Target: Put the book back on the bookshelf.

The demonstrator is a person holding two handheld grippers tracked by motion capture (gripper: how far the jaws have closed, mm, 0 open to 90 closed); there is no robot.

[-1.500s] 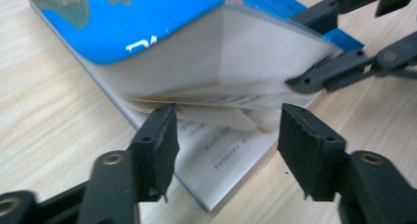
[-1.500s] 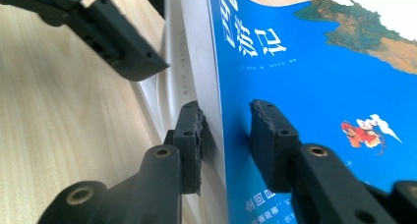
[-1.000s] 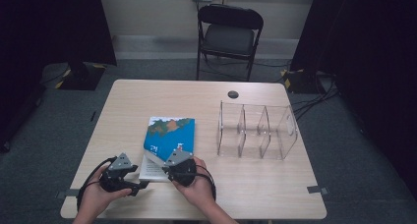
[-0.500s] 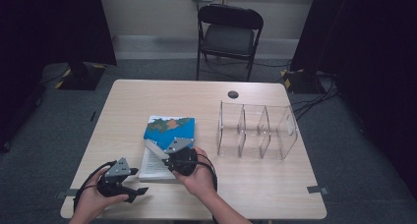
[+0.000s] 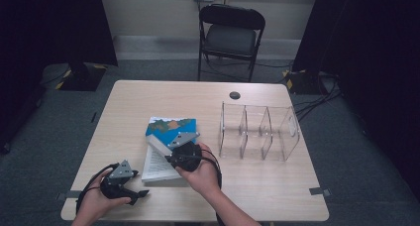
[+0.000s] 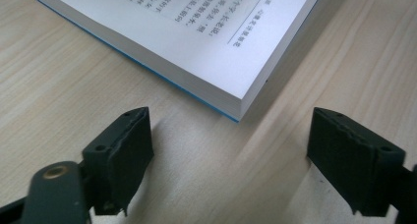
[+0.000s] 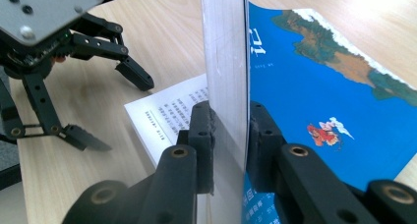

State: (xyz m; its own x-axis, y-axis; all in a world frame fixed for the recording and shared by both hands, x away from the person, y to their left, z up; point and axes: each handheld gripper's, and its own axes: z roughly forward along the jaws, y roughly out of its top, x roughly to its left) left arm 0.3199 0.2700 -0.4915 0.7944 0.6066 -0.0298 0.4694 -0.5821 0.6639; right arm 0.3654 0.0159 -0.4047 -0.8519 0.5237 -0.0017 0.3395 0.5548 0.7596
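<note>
Left gripper: nearest the person, low over the table's front left corner. Fingers apart and have just been opening; nothing between them. The book's near corner lies just beyond the gap, not touching either finger, bare table between.

Right gripper: held above the book's near half. Fingers clamped on a sheaf of leaves with the blue cover, one finger on the text side, one on the cover side. The gripped part stands upright between them, lifted off the block of pages.

Book: left of the table's centre, text page exposed on the near side, blue cover with a landscape picture on the far side.

Clear divider rack: right of the book, well apart from it, three compartments.

Folding chair: on the floor beyond the table's far edge.
</note>
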